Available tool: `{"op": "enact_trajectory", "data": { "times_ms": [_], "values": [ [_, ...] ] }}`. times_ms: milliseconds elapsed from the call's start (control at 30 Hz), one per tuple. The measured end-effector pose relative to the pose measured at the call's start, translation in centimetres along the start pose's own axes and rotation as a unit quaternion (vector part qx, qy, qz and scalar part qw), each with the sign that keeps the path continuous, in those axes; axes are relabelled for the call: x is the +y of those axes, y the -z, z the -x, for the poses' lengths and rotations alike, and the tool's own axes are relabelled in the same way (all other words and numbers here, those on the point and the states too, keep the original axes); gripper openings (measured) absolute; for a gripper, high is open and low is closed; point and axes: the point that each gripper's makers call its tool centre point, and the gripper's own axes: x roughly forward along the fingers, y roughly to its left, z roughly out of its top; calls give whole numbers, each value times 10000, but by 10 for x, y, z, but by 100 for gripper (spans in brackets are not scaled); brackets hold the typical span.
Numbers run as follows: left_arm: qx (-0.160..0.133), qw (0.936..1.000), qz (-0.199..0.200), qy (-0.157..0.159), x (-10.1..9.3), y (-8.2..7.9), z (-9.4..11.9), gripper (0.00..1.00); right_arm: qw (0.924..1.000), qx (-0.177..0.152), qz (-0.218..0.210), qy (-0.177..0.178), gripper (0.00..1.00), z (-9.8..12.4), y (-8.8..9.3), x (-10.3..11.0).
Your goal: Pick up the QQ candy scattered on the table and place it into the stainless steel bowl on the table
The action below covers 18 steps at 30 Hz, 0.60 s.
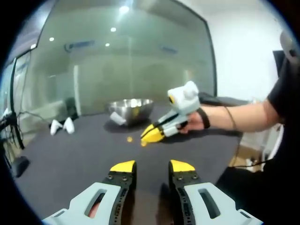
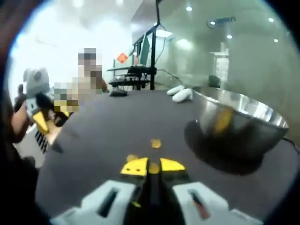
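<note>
The stainless steel bowl point(image 1: 131, 110) point(image 2: 239, 126) stands on the dark table point(image 1: 70, 159) point(image 2: 103, 136), with a yellow patch on its wall. My right gripper point(image 2: 153, 167) is low over the table beside the bowl, its yellow-tipped jaws shut on an orange QQ candy point(image 2: 153, 168). Two more candies point(image 2: 155, 143) point(image 2: 132, 158) lie just ahead of it. In the left gripper view a hand holds that right gripper point(image 1: 150, 137) down at a candy point(image 1: 143, 143), with another candy point(image 1: 130, 139) to its left. My left gripper point(image 1: 152, 166) hangs open and empty above the near table.
Two white objects point(image 1: 62, 125) point(image 2: 180, 93) lie on the far side of the table. A small white thing point(image 1: 117, 118) leans by the bowl. Glass walls stand behind. A person's arm point(image 1: 234, 117) reaches in from the right. The left gripper point(image 2: 42, 123) is at the table's edge.
</note>
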Motion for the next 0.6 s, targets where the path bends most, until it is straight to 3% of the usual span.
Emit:
{"op": "enact_trajectory", "data": {
  "times_ms": [133,300,400,600],
  "values": [
    [12,10000,-6,16,-1,1,0,29,9998,-170,-98,89,9,9,-7,-5],
    [-29,10000,14,-36,2,-1,0,29,9978,-445,-143,478,9,27,-29,-21],
    [-82,10000,-4,-41,1,-3,0,29,9922,-932,-397,730,9,45,-48,-32],
    [-128,9999,-43,-7,-2,-6,-2,29,9757,-1332,-610,1630,9,75,-70,-70]
  ]
}}
